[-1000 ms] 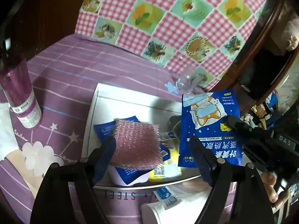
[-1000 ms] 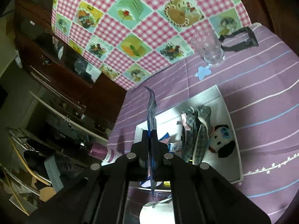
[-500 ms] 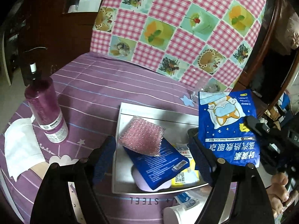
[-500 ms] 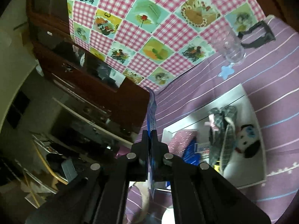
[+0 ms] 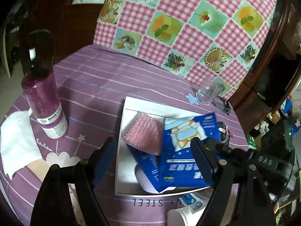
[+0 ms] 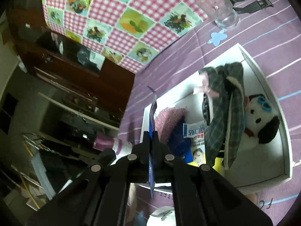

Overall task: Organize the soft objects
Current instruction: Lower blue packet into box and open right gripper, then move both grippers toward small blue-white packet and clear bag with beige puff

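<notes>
Blue packet (image 5: 185, 150), clamped edgewise between the right gripper (image 6: 152, 131) fingers, had been lowered over the white tray (image 5: 143, 105); left gripper (image 5: 154, 160) fingers stood apart, empty.

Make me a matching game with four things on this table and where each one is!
Things:
1. blue packet
2. pink scrubby sponge
3. purple bottle
4. toy dog

Places:
A. standing on the purple cloth, outside the tray
B. clamped in the right gripper
C. lying in the white tray, beside the plaid cloth
D. in the tray, resting on a blue pack

Pairs: 1-B, 2-D, 3-A, 4-C
</notes>
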The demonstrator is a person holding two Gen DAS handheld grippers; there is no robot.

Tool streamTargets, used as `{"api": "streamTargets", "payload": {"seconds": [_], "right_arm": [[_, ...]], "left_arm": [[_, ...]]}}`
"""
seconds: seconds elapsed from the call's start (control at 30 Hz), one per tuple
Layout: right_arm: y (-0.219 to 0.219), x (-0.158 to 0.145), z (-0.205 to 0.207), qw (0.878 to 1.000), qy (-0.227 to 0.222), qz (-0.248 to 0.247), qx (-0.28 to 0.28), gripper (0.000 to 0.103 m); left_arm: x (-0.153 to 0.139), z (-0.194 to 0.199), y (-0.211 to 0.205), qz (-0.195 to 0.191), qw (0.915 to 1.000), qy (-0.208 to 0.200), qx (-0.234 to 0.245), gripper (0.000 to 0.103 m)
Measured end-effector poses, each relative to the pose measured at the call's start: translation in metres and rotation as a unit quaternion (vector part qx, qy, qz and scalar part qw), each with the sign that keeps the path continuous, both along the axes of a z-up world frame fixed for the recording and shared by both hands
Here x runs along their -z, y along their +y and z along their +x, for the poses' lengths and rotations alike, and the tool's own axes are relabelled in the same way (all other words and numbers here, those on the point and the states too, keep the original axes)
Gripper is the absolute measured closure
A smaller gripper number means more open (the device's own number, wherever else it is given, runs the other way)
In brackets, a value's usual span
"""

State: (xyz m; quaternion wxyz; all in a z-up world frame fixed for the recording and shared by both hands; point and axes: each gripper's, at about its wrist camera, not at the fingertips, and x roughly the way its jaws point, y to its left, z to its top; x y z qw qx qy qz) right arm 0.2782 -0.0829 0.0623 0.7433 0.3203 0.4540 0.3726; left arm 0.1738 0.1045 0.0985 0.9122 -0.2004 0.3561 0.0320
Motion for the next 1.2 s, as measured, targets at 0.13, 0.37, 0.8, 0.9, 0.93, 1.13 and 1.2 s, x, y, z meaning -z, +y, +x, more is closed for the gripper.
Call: {"api": "streamTargets", "payload": {"seconds": [0.13, 0.37, 0.8, 0.9, 0.93, 1.13, 1.2], "right_arm": [[0.014, -0.001, -0.004, 0.993, -0.022, -0.115, 0.013, 0.093], [-0.016, -0.022, -0.007, 0.993, -0.018, -0.117, 0.005, 0.066], [-0.107, -0.031, -0.045, 0.972, -0.076, -0.136, 0.174, 0.044], [-0.103, -0.017, -0.041, 0.967, -0.058, -0.166, 0.184, 0.044], [-0.098, -0.012, -0.042, 0.966, -0.060, -0.182, 0.175, 0.044], [-0.112, 0.011, -0.038, 0.977, -0.011, -0.118, 0.175, 0.044], [-0.119, 0.016, -0.038, 0.974, -0.009, -0.110, 0.197, 0.044]], "left_arm": [[0.008, 0.007, 0.002, -0.015, 0.9992, 0.034, 0.011, 0.022], [0.004, 0.003, -0.008, -0.011, 0.9962, 0.070, 0.052, 0.023], [0.007, -0.064, -0.016, 0.005, 0.9993, 0.035, -0.011, 0.026], [0.018, -0.060, -0.024, 0.033, 0.9981, 0.045, -0.026, 0.026], [0.023, -0.059, -0.027, 0.029, 0.9982, 0.052, -0.010, 0.026], [0.046, -0.057, -0.034, -0.036, 0.9980, 0.042, 0.029, 0.025], [0.049, -0.056, -0.034, -0.022, 0.9994, 0.023, 0.012, 0.025]]}}
